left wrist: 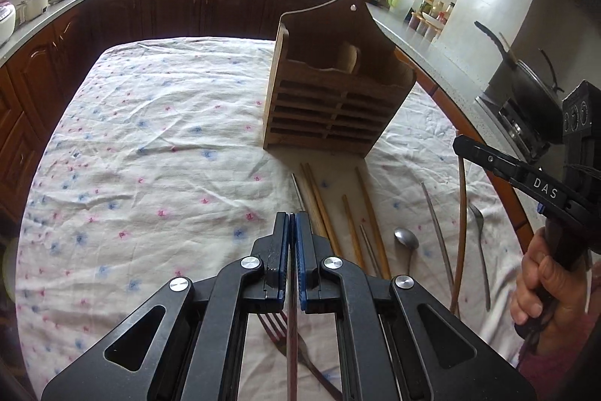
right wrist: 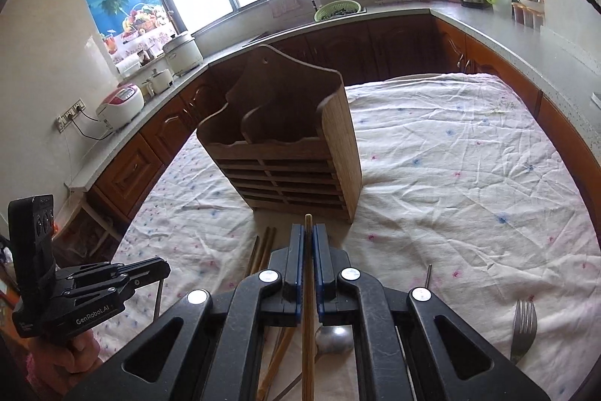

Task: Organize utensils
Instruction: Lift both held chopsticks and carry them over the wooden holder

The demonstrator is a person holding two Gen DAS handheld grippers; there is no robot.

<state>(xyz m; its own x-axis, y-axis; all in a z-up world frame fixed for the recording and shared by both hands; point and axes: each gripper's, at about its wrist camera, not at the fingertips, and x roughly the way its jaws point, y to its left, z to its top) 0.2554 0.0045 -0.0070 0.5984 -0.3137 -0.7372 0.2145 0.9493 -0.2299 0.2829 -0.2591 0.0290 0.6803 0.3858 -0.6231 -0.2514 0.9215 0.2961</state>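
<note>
Clamping a thin metal chopstick point(left wrist: 292, 326) endwise in the left gripper point(left wrist: 292, 232) and a wooden chopstick point(right wrist: 308, 307) likewise in the right gripper point(right wrist: 308, 243), readying both for dropping upright into the wooden holder point(right wrist: 285, 153) standing just ahead of the jaws.

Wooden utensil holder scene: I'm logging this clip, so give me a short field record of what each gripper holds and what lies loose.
left gripper: shut on a thin metal chopstick
right gripper: shut on a wooden chopstick
wooden holder: upright on the tablecloth, two top compartments
loose wooden chopsticks: flat in front of the holder
spoon: on the cloth, right of the chopsticks
fork: flat near the right edge, right wrist view
</note>
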